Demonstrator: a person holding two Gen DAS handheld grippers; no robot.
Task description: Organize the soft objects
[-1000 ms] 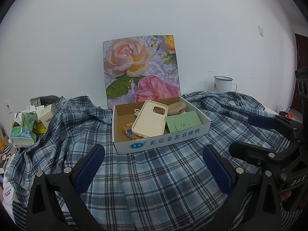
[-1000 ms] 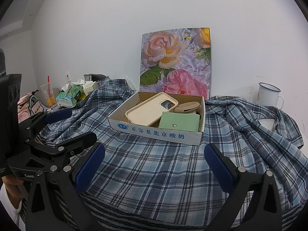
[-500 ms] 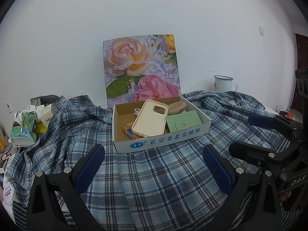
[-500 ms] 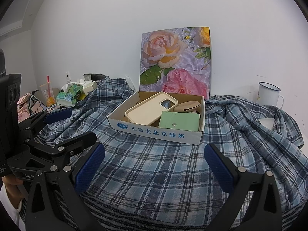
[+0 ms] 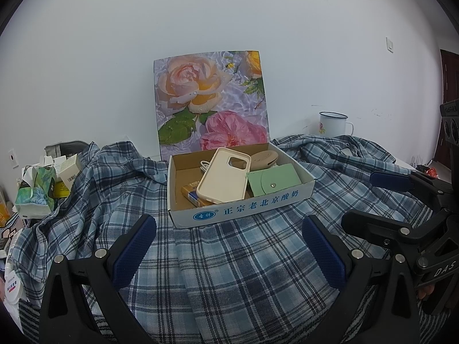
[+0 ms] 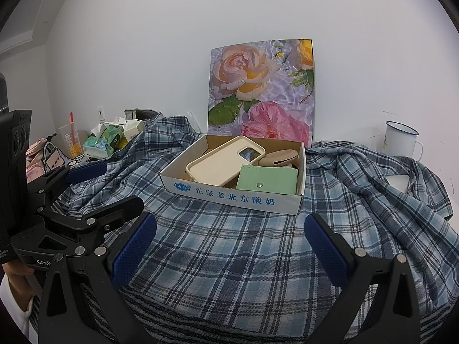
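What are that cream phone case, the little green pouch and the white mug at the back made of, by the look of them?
Phone case: probably matte silicone or soft plastic, with smooth rounded edges and no glare.
Green pouch: seems to be faux leather or felt, a flat matte flap with a metal snap.
Mug: likely enamelled metal, glossy white with a thin dark rim.

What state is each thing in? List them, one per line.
left gripper: open, empty, over the shirt.
right gripper: open, empty.
plaid shirt: spread out, rumpled, unfolded.
cardboard box: open-topped, resting on the shirt.
phone case: tilted inside the box.
green pouch: snapped shut, in the box.
enamel mug: upright.
floral board: upright behind the box.
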